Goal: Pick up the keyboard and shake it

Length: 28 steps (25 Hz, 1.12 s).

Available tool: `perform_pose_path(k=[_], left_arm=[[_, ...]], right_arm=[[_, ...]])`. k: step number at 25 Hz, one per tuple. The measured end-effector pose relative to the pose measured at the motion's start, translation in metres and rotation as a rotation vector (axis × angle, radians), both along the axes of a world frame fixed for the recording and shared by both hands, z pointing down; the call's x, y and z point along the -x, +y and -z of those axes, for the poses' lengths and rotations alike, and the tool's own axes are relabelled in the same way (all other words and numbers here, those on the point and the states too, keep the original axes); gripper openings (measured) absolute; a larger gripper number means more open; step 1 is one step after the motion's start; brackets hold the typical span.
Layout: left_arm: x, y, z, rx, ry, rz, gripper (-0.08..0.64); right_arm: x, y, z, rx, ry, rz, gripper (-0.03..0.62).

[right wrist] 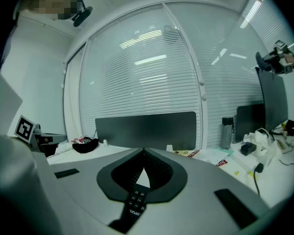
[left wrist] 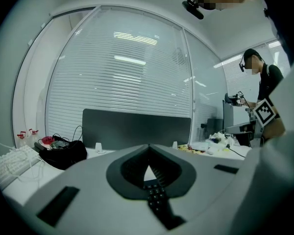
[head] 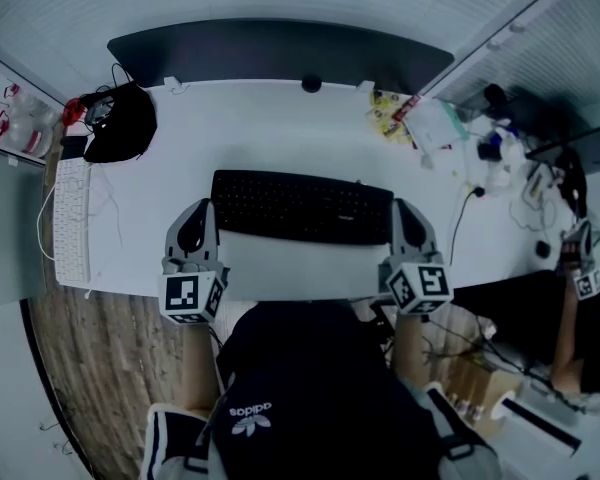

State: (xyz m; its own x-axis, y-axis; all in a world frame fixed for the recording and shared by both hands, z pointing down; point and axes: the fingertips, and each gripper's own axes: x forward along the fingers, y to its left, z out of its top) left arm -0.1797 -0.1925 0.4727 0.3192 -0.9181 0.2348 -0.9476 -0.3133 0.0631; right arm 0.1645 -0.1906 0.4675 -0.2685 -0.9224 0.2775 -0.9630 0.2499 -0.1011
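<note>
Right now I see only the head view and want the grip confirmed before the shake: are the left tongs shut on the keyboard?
Observer: Yes. The left tongs are shut on the keyboard's end; keys show between them.
Operator: And the right?
Observer: The right tongs are shut on the other end, keys between them too.
Operator: Anyone close?
Observer: A person stands off to the right.

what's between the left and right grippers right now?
The black keyboard spans the gap in the head view; left gripper and right gripper each clamp one end.
</note>
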Motion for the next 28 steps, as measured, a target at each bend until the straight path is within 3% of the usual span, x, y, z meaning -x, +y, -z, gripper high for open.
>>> perform_pose_path(k=[11, 15, 18, 28], left_arm=[[0.004, -0.012, -0.033, 0.091, -0.018, 0.027, 0.012], [0.005, -0.014, -0.049, 0.145, -0.001, 0.023, 0.114], [0.005, -0.017, -0.06, 0.178, 0.005, 0.015, 0.149], [0.009, -0.033, -0.111, 0.325, 0.037, -0.005, 0.186]], right_arm=[[-0.011, -0.001, -0.028, 0.083, 0.023, 0.001, 0.005], [-0.02, -0.002, -0.035, 0.094, 0.04, -0.017, 0.01], [-0.025, -0.005, -0.042, 0.114, 0.037, -0.014, 0.094], [-0.047, -0.022, -0.077, 0.198, 0.045, -0.03, 0.132]])
